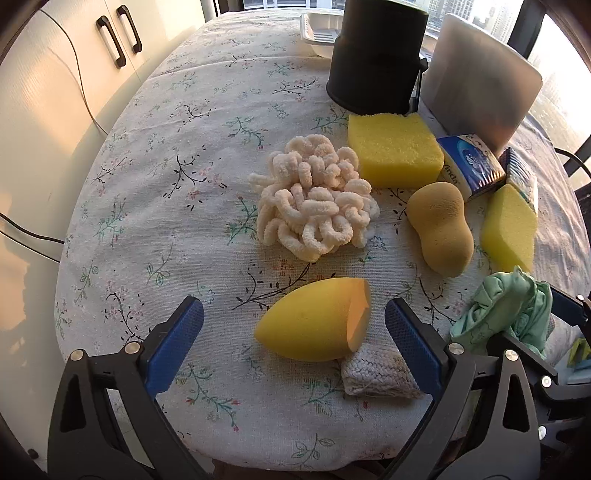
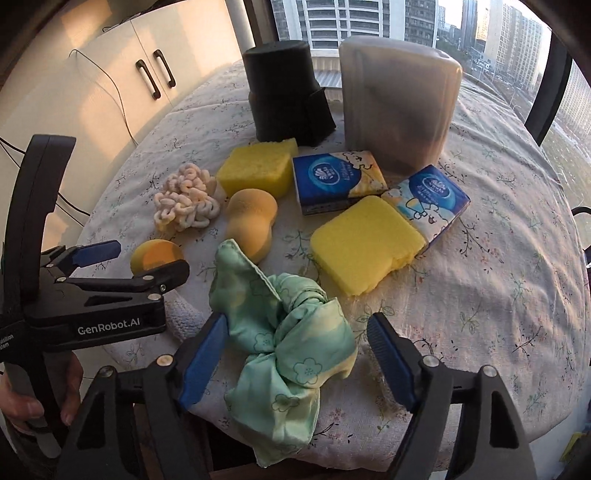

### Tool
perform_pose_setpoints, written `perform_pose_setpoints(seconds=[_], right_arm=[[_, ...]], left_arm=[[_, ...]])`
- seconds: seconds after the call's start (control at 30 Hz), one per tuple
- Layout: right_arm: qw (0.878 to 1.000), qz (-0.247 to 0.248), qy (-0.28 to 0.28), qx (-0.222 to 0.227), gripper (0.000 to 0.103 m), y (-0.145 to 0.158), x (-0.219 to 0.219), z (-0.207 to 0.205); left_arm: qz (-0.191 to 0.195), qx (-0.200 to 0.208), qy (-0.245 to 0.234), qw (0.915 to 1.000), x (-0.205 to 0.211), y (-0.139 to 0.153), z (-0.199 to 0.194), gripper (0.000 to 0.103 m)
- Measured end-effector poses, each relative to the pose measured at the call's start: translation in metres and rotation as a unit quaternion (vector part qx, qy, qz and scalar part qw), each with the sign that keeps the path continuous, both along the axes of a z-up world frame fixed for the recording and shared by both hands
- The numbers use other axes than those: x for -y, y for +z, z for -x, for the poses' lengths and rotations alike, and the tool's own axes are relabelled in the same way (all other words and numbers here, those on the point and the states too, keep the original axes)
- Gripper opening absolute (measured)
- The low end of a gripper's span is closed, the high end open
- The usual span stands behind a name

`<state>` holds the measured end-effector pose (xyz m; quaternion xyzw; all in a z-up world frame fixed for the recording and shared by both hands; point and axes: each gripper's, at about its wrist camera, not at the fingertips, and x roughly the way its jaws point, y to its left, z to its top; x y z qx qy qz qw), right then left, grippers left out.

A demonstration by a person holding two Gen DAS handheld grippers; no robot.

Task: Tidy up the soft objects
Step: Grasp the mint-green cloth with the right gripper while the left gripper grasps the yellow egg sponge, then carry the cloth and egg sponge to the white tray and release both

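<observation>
My left gripper (image 1: 293,317) is open, its blue pads either side of a yellow egg-shaped sponge (image 1: 314,319) on the floral tablecloth; a grey knitted pad (image 1: 376,371) lies beside it. My right gripper (image 2: 295,330) is open around a crumpled green cloth (image 2: 288,332) at the table's near edge. Beyond lie a cream looped scrubber (image 1: 317,199), a tan peanut-shaped sponge (image 1: 441,225), and two yellow block sponges (image 1: 395,149) (image 2: 365,243). The left gripper also shows in the right wrist view (image 2: 136,260).
Two blue tissue packs (image 2: 336,181) (image 2: 428,203) lie by the block sponges. A black cylindrical container (image 2: 288,96) and a grey translucent bin (image 2: 399,103) stand at the back. A white tray (image 1: 321,33) sits at the far edge. Cabinets are on the left.
</observation>
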<state>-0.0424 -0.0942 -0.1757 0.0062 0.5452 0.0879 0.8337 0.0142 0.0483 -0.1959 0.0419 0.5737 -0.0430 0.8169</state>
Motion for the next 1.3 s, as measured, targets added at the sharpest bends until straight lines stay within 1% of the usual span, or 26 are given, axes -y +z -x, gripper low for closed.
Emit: perform_pose_setpoints(seconds=[0.03,0.07,0.23,0.27,0.3,0.33,0.37,0.4,0.43,0.47,0.5,0.6,0.73,0.83,0.93,1.13,1.3], right_arm=[[1.0,0.002,0.0,-0.004,0.073,-0.004,-0.001,-0.002],[1.0,-0.002,0.002,-0.006,0.071,-0.007,-0.003,-0.003],[1.0,-0.02,0.008,-0.004,0.064,-0.012,-0.005,-0.009],[1.0,-0.023,0.008,-0.004,0.064,-0.012,-0.005,-0.01],[1.0,-0.028,0.009,-0.002,0.061,-0.013,-0.005,-0.01],[0.999,-0.034,0.011,-0.001,0.055,-0.013,-0.004,-0.011],[0.999,-0.043,0.011,0.0,0.052,-0.012,-0.004,-0.01],[0.999,-0.049,0.012,0.001,0.048,-0.012,-0.004,-0.009],[0.999,-0.052,0.013,0.002,0.045,-0.011,-0.003,-0.008],[0.998,-0.054,0.013,0.001,0.044,-0.011,-0.003,-0.008],[0.998,-0.056,0.014,0.002,0.04,-0.01,-0.001,-0.005],[0.997,-0.075,0.013,0.01,0.037,-0.003,0.006,0.001],[0.996,-0.085,0.005,0.04,0.037,0.02,0.016,0.008],[0.994,-0.096,-0.002,0.058,0.037,0.037,0.026,0.011],[0.992,-0.107,-0.019,0.067,0.037,0.047,0.04,0.01],[0.991,-0.099,-0.053,0.074,0.037,0.054,0.071,0.005],[0.989,-0.096,-0.082,0.073,0.037,0.051,0.096,-0.005]], left_arm=[[0.0,-0.002,0.0,1.0,-0.001,-0.003,-0.002,0.09],[0.015,0.005,0.004,0.9999,-0.003,-0.003,-0.002,0.088],[0.033,0.034,0.028,0.9985,-0.011,-0.002,0.002,0.087],[0.034,0.038,0.031,0.9982,-0.011,-0.001,0.004,0.084],[0.036,0.041,0.034,0.9979,-0.013,-0.001,0.005,0.079],[0.042,0.043,0.034,0.9976,-0.013,0.001,0.005,0.075],[0.054,0.044,0.031,0.9971,-0.013,0.003,0.006,0.06],[0.075,0.042,0.025,0.996,-0.013,0.006,0.007,0.048],[0.078,0.04,0.024,0.9959,-0.011,0.008,0.008,0.048],[0.069,0.039,0.022,0.9966,-0.008,0.008,0.009,0.047],[0.06,0.039,0.017,0.9973,-0.006,0.008,0.008,0.047],[0.072,0.039,0.016,0.9965,-0.008,0.009,0.012,0.047],[0.093,0.054,0.017,0.9941,-0.014,0.02,0.016,0.047],[0.093,0.069,0.018,0.9931,-0.018,0.032,0.017,0.047],[0.091,0.081,0.021,0.9923,-0.023,0.044,0.016,0.047],[0.075,0.106,0.036,0.9908,-0.038,0.062,0.004,0.047],[0.064,0.113,0.043,0.9907,-0.044,0.067,-0.008,0.047]])
